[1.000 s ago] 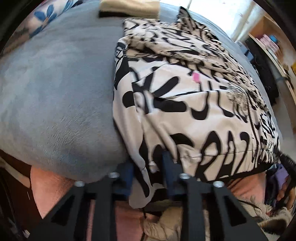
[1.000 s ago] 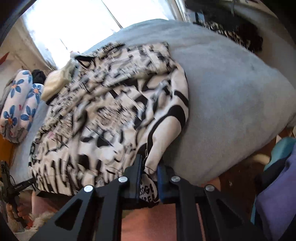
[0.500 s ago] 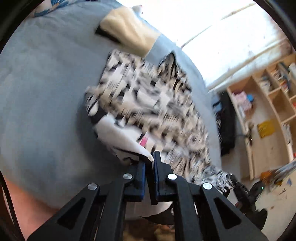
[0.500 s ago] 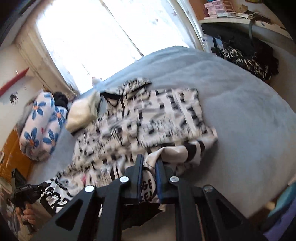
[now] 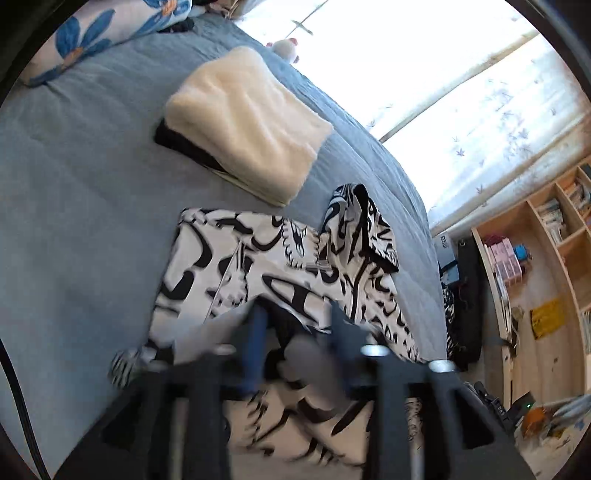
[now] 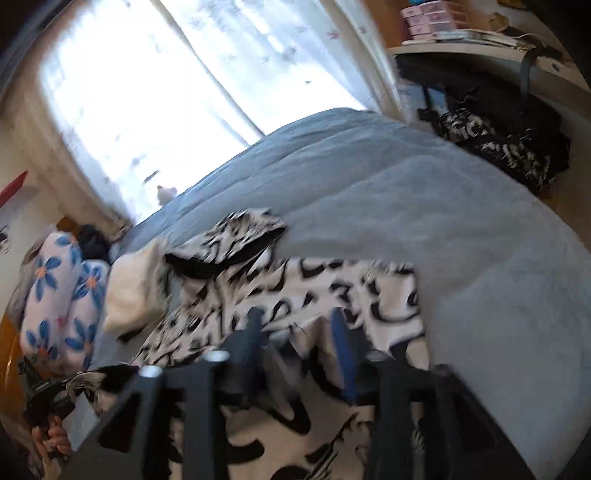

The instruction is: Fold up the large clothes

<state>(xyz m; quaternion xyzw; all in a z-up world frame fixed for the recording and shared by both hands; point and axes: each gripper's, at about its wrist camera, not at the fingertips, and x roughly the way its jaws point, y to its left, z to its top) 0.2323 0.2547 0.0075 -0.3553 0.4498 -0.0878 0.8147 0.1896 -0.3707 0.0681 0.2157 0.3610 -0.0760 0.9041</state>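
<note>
A black-and-white patterned garment [image 5: 258,258] lies on the blue-grey bed [image 5: 74,184], its near part doubled over the far part. My left gripper [image 5: 297,332] hovers over the folded edge; its jaws are opening and stand well apart, with cloth lying loose below them and no pad pressing on it. In the right wrist view the same garment [image 6: 332,288] spreads across the bed [image 6: 406,192]. My right gripper [image 6: 297,332] is above it, its jaws also opening, nothing pinched. Both views are motion-blurred near the fingers.
A folded cream blanket [image 5: 247,122] lies just beyond the garment, a blue-flowered pillow [image 5: 92,33] behind it. A wooden shelf [image 5: 535,258] stands right of the bed. Dark clothes [image 6: 498,136] hang by a desk. A person's hand [image 6: 51,439] shows at the lower left.
Both grippers, shut on the garment's near hem, carried it up and across the bed over the rest of the cloth. Their jaws have now parted and let the hem go.
</note>
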